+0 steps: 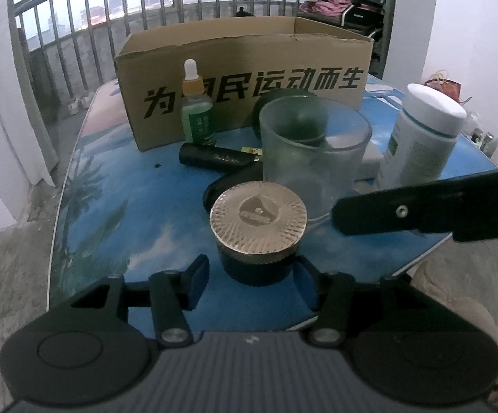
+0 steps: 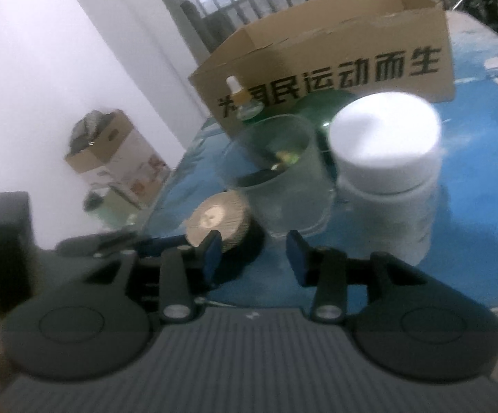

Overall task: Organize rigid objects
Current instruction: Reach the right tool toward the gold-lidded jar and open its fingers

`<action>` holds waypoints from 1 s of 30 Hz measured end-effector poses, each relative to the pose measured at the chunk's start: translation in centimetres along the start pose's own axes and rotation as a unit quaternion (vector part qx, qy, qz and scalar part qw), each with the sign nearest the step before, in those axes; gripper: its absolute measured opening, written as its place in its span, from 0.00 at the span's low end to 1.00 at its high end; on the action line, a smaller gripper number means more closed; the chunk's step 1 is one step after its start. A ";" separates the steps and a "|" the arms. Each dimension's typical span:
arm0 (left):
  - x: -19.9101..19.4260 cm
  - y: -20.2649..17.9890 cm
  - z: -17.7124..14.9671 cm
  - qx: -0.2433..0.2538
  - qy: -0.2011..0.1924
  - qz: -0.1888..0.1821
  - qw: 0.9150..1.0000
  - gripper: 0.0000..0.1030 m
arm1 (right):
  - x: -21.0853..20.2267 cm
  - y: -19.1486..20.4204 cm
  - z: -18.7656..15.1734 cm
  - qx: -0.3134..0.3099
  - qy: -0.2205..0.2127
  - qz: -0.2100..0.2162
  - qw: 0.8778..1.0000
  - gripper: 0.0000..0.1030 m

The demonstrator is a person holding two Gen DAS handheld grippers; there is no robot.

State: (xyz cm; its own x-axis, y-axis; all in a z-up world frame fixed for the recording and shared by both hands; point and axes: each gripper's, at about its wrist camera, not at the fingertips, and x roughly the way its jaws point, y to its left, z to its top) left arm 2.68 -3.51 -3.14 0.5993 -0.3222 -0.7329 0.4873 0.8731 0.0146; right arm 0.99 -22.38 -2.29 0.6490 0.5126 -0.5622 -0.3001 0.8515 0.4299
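Note:
A dark jar with a ribbed gold lid (image 1: 258,218) stands near the front edge of the blue table (image 1: 138,206). My left gripper (image 1: 253,264) straddles the jar's body, open, with a gap showing at the left pad (image 1: 199,284). In the right wrist view the same jar (image 2: 214,222) sits just left of my right gripper (image 2: 254,241), which is open over bare tabletop with nothing between its pads. One right finger (image 1: 403,211) reaches in from the right of the left wrist view. A clear glass cup (image 1: 314,158) and a white-capped bottle (image 2: 384,158) stand just behind.
An open cardboard box (image 1: 245,69) with black lettering stands at the back. In front of it are a green dropper bottle (image 1: 197,113), a black tube (image 1: 214,158) lying flat, a dark green round dish (image 1: 283,99) and a black round lid (image 1: 228,186). The table edge (image 1: 56,227) drops off at left.

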 end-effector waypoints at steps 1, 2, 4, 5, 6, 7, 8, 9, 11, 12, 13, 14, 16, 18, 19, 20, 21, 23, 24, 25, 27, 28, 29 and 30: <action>0.1 0.0 0.0 0.001 0.000 -0.001 1.000 0.54 | 0.2 0.0 0.0 0.006 0.003 0.007 1.000 0.40; 0.2 0.0 0.1 0.002 0.000 -0.003 1.000 0.55 | 0.5 -0.1 0.1 0.014 0.006 0.013 1.000 0.40; 0.5 0.0 0.2 0.004 0.001 -0.005 1.000 0.55 | 1.0 -0.2 0.2 0.027 0.010 0.021 0.999 0.40; 0.5 -0.1 0.3 0.005 0.001 -0.005 1.000 0.55 | 1.2 -0.3 0.3 0.034 0.012 0.026 0.999 0.40; 0.6 -0.1 0.3 0.006 0.001 -0.006 1.000 0.55 | 1.4 -0.3 0.3 0.039 0.012 0.031 0.999 0.40; 0.7 -0.1 0.4 0.007 0.001 -0.008 1.000 0.55 | 1.6 -0.3 0.4 0.044 0.013 0.036 0.998 0.40; 0.7 -0.1 0.4 0.008 0.002 -0.009 1.000 0.55 | 1.8 -0.3 0.4 0.046 0.013 0.041 0.998 0.41; 0.7 -0.1 0.4 0.009 0.002 -0.010 1.000 0.55 | 2.1 -0.2 0.4 0.046 0.014 0.043 0.998 0.41; 0.8 -0.1 0.5 0.010 0.002 -0.012 1.000 0.55 | 2.5 -0.1 0.5 0.044 0.014 0.045 0.998 0.40; 0.9 -0.1 0.6 0.010 0.002 -0.012 1.000 0.55 | 2.7 -0.1 0.6 0.043 0.015 0.047 0.998 0.40; 1.0 -0.1 0.6 0.010 0.001 -0.013 1.000 0.55 | 3.0 -0.1 0.6 0.043 0.015 0.048 0.998 0.40; 1.0 -0.1 0.6 0.011 0.002 -0.013 1.000 0.55 | 3.2 -0.1 0.6 0.044 0.018 0.051 0.998 0.40; 1.0 -0.1 0.7 0.011 0.001 -0.012 1.000 0.55 | 3.7 0.0 0.6 0.042 0.020 0.053 0.997 0.39; 1.1 -0.2 0.7 0.012 0.001 -0.010 1.000 0.55 | 3.8 0.3 0.6 0.036 0.019 0.052 0.998 0.39; 1.2 -0.3 0.7 0.012 0.002 -0.008 1.000 0.55 | 3.9 0.5 0.7 0.031 0.020 0.049 0.998 0.39; 1.1 -0.3 0.8 0.012 0.002 -0.008 1.000 0.55 | 3.8 0.5 0.7 0.030 0.020 0.049 0.998 0.39; 1.1 -0.3 0.8 0.011 0.002 -0.008 1.000 0.55 | 3.8 0.4 0.8 0.031 0.021 0.050 0.998 0.39; 1.1 -0.4 0.7 0.011 0.003 -0.006 1.000 0.55 | 3.8 0.3 0.8 0.035 0.024 0.052 0.998 0.39; 1.0 -0.5 0.7 0.011 0.003 -0.005 1.000 0.55 | 3.8 0.3 0.8 0.036 0.025 0.053 0.998 0.39; 1.0 -0.5 0.6 0.011 0.004 -0.004 1.000 0.55 | 3.8 0.3 0.8 0.035 0.026 0.053 0.998 0.39; 0.7 -0.6 0.4 0.011 0.005 -0.003 1.000 0.55 | 3.8 0.4 0.7 0.034 0.027 0.054 0.998 0.39; 0.6 -0.7 0.3 0.009 0.006 -0.003 1.000 0.55 | 3.8 0.5 0.7 0.033 0.029 0.055 0.998 0.39; 0.5 -0.7 0.1 0.009 0.006 -0.002 1.000 0.55 | 3.7 0.6 0.6 0.032 0.031 0.055 0.997 0.39; 0.3 -0.8 0.0 0.008 0.007 -0.002 1.000 0.55 | 3.6 0.6 0.6 0.031 0.034 0.056 0.997 0.39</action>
State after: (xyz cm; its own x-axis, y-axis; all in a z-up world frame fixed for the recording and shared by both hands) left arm 2.49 -4.29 -3.42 0.5886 -0.3203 -0.7423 0.4994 0.8661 0.0223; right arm 3.54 -20.05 -3.67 0.5652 0.6114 -0.5539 -0.3220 0.7817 0.5341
